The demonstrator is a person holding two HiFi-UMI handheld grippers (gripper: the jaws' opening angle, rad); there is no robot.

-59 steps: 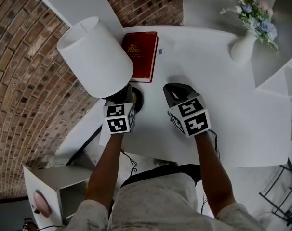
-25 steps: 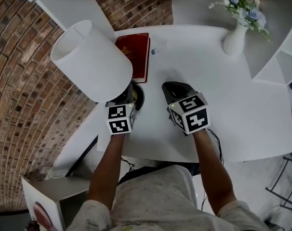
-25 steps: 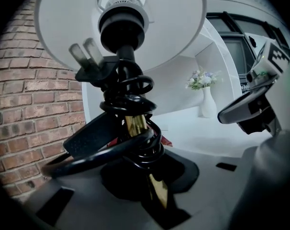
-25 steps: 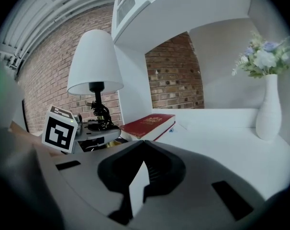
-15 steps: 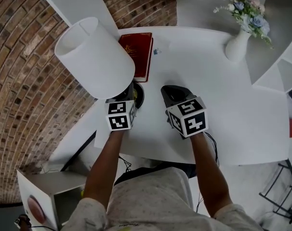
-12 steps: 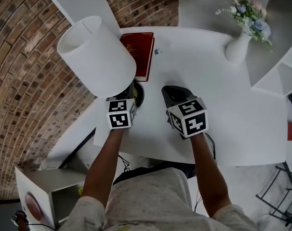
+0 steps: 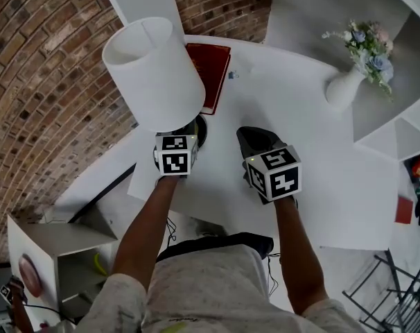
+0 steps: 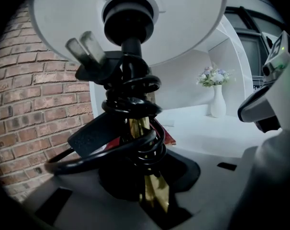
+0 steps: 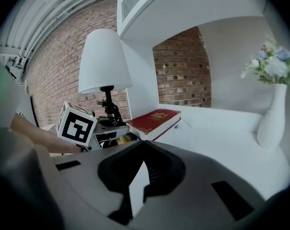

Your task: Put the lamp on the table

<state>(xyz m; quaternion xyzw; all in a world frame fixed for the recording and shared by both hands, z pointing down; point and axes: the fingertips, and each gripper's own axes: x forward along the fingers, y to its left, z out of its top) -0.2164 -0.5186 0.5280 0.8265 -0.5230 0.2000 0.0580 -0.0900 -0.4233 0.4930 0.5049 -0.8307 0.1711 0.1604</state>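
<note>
Tabletop (image 7: 321, 172), white and rounded, carries everything. White-shaded lamp (image 7: 154, 75) with a brass stem (image 8: 147, 186) and round black base stands upright on it near the left edge. Dark red hardcover book (image 7: 211, 71) lies flat just behind the lamp. White ceramic vase (image 7: 343, 87) of flowers stands well apart, far right. Left gripper (image 7: 186, 134) has the stem between jaws that have just been opening, spread loosely about it, below a coiled black cord (image 8: 135, 128). Right gripper (image 7: 255, 141) hovers beside it, jaws pressed together, empty.

left gripper (image 8: 154, 209) jaws opening, lamp stem (image 8: 138, 126) between
</note>
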